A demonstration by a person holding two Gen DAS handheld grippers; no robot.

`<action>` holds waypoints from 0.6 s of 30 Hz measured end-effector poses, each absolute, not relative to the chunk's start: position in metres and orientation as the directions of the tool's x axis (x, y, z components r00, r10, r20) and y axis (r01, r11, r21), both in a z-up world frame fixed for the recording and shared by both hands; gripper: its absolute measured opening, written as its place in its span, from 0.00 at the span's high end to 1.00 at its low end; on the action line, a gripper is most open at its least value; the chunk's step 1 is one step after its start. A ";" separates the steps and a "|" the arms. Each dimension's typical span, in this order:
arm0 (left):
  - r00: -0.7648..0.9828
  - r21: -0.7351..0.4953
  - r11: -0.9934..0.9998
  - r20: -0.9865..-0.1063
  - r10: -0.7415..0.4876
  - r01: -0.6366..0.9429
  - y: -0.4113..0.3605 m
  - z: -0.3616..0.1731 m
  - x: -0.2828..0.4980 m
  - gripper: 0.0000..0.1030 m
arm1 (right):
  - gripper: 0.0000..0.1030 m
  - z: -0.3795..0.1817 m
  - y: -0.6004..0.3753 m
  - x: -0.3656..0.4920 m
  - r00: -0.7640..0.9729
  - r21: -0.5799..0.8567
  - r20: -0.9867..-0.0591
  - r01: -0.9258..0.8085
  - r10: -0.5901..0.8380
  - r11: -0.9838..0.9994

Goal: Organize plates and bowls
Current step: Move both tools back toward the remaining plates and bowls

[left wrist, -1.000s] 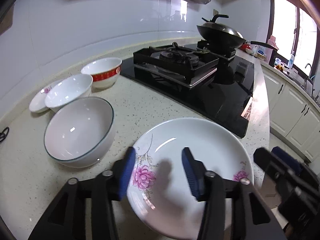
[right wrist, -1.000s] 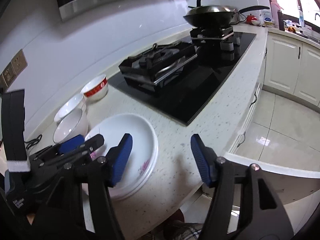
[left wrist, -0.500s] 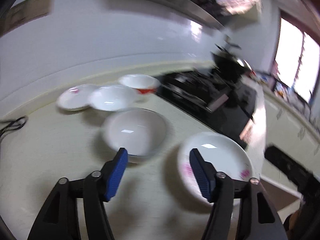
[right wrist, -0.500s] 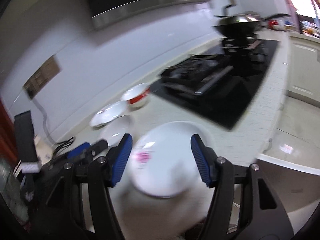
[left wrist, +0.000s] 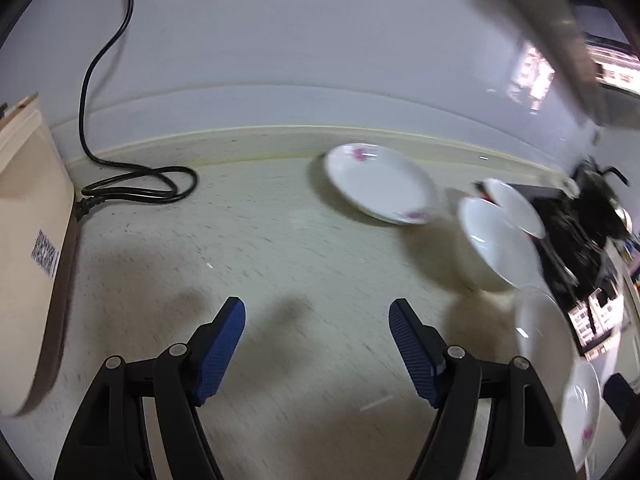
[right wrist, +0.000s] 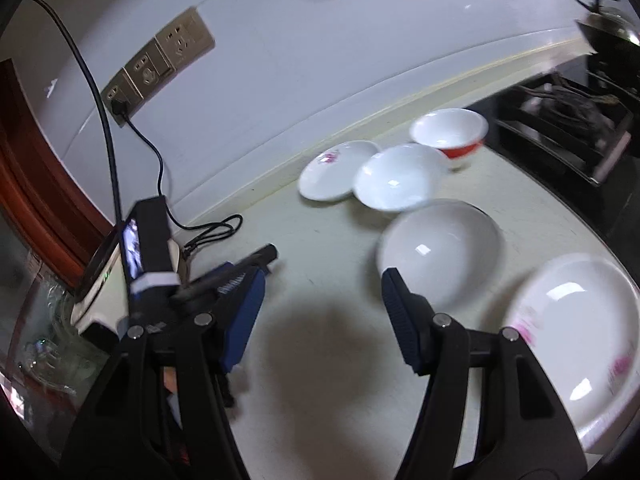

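My left gripper [left wrist: 316, 344] is open and empty over bare counter. A small flowered plate [left wrist: 380, 182] lies near the back wall, with a white bowl [left wrist: 496, 246] and a red-banded bowl [left wrist: 516, 206] to its right. My right gripper [right wrist: 322, 312] is open and empty, just left of the large bowl [right wrist: 440, 252]. The big flowered plate [right wrist: 580, 328] lies at the right. The small plate [right wrist: 332, 176], white bowl [right wrist: 400, 182] and red-banded bowl [right wrist: 450, 136] sit behind. The left gripper [right wrist: 244, 280] shows at the left in the right wrist view.
A black cable [left wrist: 136, 184] coils on the counter by a beige appliance [left wrist: 28, 240] at the left. Wall sockets [right wrist: 160, 60] sit above. The black gas stove [right wrist: 560, 128] with a wok [right wrist: 612, 32] stands at the right.
Both grippers have swung left, away from the stove and the big plate, toward the wall end of the counter. Both stay open and empty.
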State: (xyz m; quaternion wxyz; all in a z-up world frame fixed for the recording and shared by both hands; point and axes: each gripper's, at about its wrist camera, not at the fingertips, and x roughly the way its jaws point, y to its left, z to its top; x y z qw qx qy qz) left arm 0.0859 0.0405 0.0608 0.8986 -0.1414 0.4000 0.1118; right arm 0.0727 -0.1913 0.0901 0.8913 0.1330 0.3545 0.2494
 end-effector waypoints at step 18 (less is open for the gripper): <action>0.608 -0.320 0.836 -0.794 0.020 -0.446 0.103 0.035 0.174 0.27 | 0.38 0.077 -0.102 0.328 0.448 0.295 -0.837 -0.115 0.314 0.949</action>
